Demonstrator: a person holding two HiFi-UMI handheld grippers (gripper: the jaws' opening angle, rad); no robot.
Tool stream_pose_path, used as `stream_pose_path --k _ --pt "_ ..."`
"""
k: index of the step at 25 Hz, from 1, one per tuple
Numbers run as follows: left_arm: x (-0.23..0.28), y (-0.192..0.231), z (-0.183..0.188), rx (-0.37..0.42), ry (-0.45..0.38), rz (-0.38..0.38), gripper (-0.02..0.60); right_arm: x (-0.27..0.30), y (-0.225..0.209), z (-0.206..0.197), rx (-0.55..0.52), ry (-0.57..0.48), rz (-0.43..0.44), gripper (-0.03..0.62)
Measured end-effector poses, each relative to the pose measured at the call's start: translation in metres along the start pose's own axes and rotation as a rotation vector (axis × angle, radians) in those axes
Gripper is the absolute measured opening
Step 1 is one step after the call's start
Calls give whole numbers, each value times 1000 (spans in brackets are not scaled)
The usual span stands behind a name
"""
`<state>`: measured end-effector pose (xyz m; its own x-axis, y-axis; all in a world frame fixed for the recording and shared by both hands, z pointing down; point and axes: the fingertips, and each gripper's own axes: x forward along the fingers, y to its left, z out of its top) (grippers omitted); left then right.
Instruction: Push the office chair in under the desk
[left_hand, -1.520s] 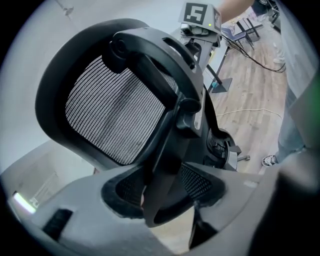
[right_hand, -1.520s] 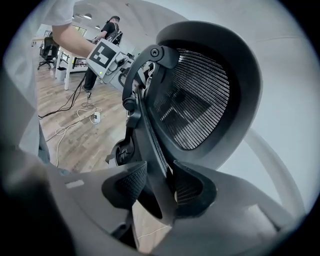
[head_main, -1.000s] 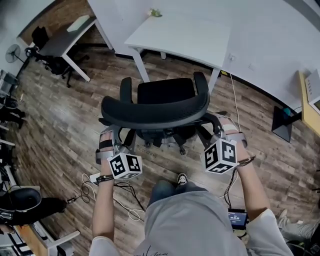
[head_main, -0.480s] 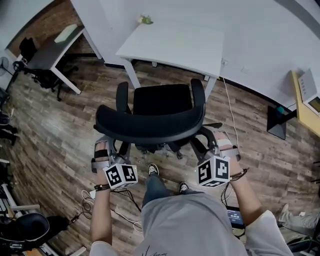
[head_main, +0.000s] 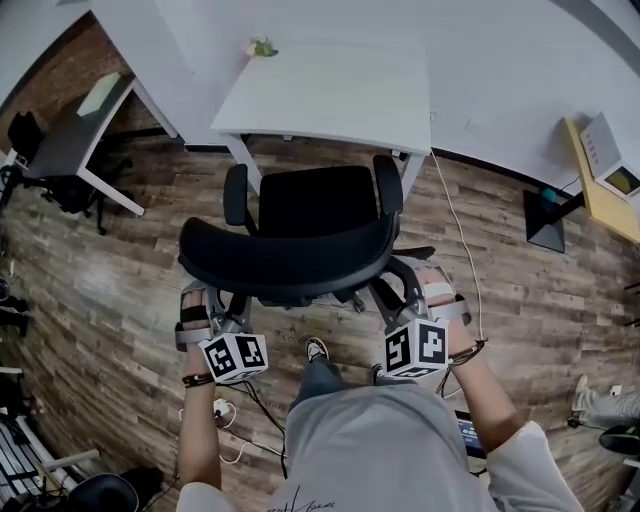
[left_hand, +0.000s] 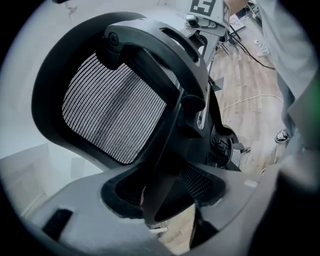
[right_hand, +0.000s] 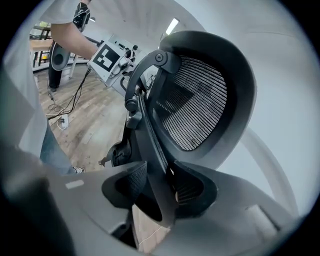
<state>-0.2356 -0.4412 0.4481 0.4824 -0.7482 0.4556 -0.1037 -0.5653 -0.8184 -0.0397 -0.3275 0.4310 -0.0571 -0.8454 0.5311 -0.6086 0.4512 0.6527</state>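
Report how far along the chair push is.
Done: the grip. The left gripper and the right gripper are each shut on a strut in the back frame of the office chair. In hand: the chair faces the desk, close to its front edge. Left: the push under itself. The seat and both armrests show whole in front of the desk top, none of them beneath it.

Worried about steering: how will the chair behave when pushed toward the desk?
It probably rolls easily: the chair has a wheeled base on wood floor. It may swivel off line, though left gripper and right gripper each clamp the back frame, steadying it. The mesh looks flexible, the frame stiff.
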Motion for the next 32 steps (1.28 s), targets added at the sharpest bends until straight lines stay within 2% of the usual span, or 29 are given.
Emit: stream_pose_path --k 5,15,32 --pt "25 20 -15 18 -12 -20 232 23 -8 14 21 25 -27 170" --pt "62 49 -37 50 -86 -52 232 57 -15 35 81 102 -69 175" --pt "102 80 -55 66 -151 -76 236 92 -28 54 131 159 -98 175"
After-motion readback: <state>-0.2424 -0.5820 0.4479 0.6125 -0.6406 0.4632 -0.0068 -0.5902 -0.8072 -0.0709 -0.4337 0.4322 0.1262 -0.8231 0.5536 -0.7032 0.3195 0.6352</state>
